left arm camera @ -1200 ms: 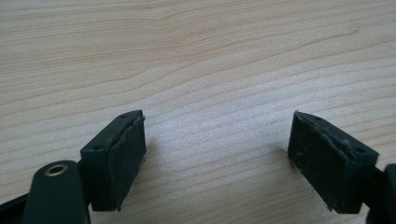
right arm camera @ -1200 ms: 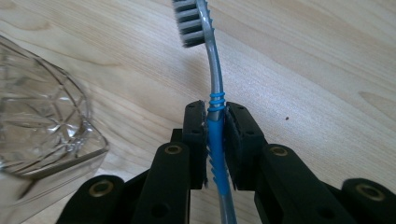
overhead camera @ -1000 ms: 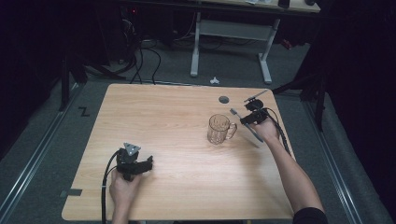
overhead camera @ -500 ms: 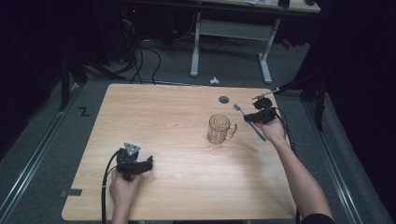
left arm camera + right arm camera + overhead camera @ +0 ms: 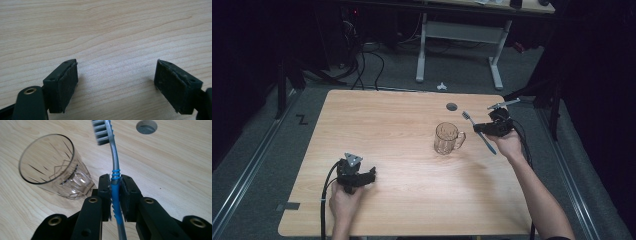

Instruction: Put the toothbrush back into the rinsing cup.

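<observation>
A clear glass mug (image 5: 447, 138) (image 5: 53, 167) with a handle stands upright and empty on the wooden table (image 5: 402, 130), right of centre. To its right, above the table, my right gripper (image 5: 484, 128) (image 5: 115, 185) is shut on a blue and grey toothbrush (image 5: 480, 134) (image 5: 115, 177). The pads clamp its blue ribbed neck, and the bristle head (image 5: 101, 131) points away past the mug's rim. My left gripper (image 5: 369, 176) (image 5: 116, 82) rests low near the front left of the table, jaws wide open over bare wood with nothing between them.
A round cable hole (image 5: 451, 106) (image 5: 146, 126) sits in the table behind the mug. A white-legged desk (image 5: 457, 45) and cables on the floor lie beyond the far edge. Each gripper trails a black cable.
My right gripper has lifted the toothbrush and carried it toward the far right of the table, a little away from the mug. The left gripper has stayed put.
</observation>
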`<state>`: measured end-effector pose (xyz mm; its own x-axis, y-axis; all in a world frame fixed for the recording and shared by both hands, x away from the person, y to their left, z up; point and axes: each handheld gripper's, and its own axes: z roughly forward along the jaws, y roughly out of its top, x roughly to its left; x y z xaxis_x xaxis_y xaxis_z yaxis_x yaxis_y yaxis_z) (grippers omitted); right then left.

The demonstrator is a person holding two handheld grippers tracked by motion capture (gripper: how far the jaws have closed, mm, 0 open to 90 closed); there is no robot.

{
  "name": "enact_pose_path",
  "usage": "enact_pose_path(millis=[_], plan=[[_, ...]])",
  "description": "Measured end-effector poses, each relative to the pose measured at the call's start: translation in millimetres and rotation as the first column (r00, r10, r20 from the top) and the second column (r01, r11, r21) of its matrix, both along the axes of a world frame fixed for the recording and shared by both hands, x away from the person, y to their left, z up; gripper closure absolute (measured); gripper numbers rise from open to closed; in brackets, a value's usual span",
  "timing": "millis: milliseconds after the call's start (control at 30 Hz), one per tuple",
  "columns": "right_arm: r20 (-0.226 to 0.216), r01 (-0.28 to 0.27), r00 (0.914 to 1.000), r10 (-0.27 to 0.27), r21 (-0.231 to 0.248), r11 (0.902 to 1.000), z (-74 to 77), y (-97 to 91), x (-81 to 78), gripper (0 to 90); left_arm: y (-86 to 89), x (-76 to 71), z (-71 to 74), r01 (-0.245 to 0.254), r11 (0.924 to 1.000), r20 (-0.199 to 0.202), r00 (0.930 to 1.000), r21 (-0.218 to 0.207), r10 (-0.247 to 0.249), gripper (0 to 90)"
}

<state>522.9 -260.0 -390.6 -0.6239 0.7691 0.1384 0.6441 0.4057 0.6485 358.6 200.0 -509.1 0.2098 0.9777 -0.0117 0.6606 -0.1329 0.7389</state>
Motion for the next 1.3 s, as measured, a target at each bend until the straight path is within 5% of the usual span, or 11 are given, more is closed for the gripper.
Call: enact_pose_path(millis=[567,1300], plan=[[0.036,-0.074,0.9969,0.07,0.112,0.9909,11.4,5.3,-18.1,79.8,-0.1,0.0,0.0,-0.001,1.0,0.0,1.0,0.0,0.001,19.7],[0.178,-0.148,0.978,0.11,0.219,0.9645,24.9,20.2,-30.0,79.8,-0.3,0.0,0.0,-0.002,1.0,0.0,1.0,0.0,0.002,19.7]])
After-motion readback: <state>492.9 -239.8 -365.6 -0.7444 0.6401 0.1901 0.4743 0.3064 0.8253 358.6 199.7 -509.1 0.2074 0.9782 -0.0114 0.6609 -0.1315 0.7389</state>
